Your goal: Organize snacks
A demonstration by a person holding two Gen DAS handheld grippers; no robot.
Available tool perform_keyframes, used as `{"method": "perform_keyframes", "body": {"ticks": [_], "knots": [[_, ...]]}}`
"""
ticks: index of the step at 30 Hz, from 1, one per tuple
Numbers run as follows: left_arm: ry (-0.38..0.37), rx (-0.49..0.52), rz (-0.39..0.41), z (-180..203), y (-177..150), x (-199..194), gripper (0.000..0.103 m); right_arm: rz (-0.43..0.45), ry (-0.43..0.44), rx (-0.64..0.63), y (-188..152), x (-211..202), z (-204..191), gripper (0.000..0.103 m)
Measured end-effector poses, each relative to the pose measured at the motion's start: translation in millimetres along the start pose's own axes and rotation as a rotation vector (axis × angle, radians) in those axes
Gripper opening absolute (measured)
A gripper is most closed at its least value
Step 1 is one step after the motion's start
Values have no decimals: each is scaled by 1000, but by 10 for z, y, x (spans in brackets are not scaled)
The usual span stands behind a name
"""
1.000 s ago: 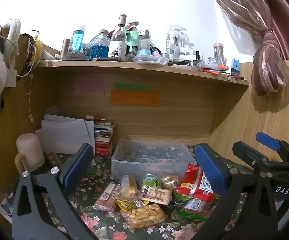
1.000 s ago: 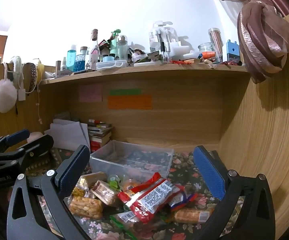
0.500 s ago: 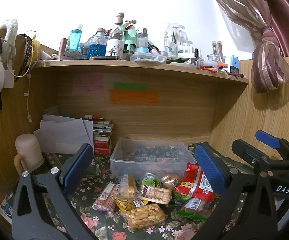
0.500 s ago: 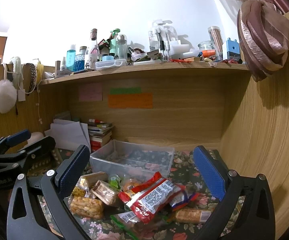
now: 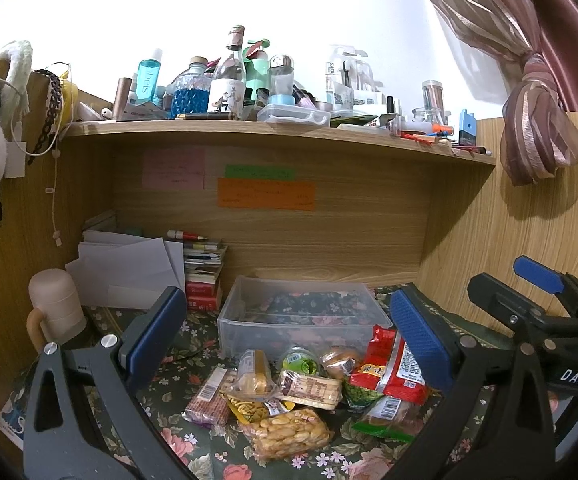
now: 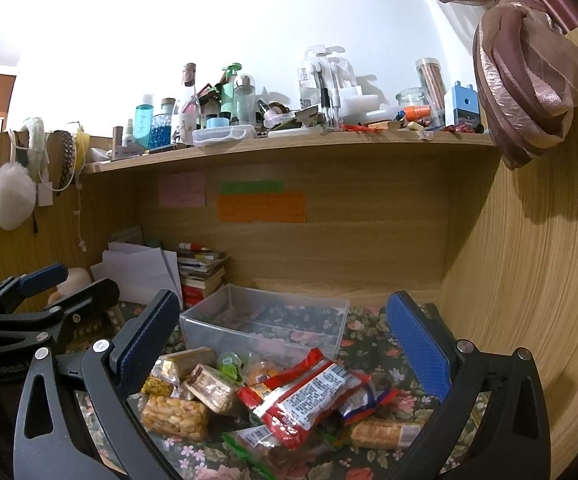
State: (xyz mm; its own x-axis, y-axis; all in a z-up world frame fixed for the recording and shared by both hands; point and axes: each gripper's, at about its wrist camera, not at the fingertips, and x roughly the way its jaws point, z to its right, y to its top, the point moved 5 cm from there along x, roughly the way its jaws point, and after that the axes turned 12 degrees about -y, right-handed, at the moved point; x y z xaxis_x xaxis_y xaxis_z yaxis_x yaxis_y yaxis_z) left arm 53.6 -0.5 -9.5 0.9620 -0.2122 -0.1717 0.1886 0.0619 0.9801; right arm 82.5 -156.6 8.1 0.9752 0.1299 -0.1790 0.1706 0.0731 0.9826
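Note:
A pile of wrapped snacks lies on the floral cloth: a bag of peanuts (image 5: 289,432), a red packet (image 5: 389,368), a green-lidded cup (image 5: 301,364) and several bars. Behind it stands an empty clear plastic bin (image 5: 301,316). My left gripper (image 5: 285,344) is open and empty, held above the pile. My right gripper (image 6: 285,352) is open and empty over the same pile, with the red packet (image 6: 301,396), the peanuts (image 6: 175,418) and the bin (image 6: 265,320) before it. Each gripper shows at the edge of the other's view.
A beige mug (image 5: 55,308), loose papers (image 5: 129,268) and stacked books (image 5: 205,276) stand at the back left. A crowded shelf (image 5: 281,132) of bottles runs overhead. Wooden walls close the back and the right side (image 6: 529,300). A tied curtain (image 6: 525,92) hangs at the upper right.
Both views have shifted only slightly. The snacks and the bin have not moved, and both grippers stay open.

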Motion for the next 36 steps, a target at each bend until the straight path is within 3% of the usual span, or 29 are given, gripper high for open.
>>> {"method": "perform_keyframes", "body": {"ticks": [36], "knots": [[0,1,12,-20,16,-39,103,-3,21,9,-7,-5,-38,103]]}}
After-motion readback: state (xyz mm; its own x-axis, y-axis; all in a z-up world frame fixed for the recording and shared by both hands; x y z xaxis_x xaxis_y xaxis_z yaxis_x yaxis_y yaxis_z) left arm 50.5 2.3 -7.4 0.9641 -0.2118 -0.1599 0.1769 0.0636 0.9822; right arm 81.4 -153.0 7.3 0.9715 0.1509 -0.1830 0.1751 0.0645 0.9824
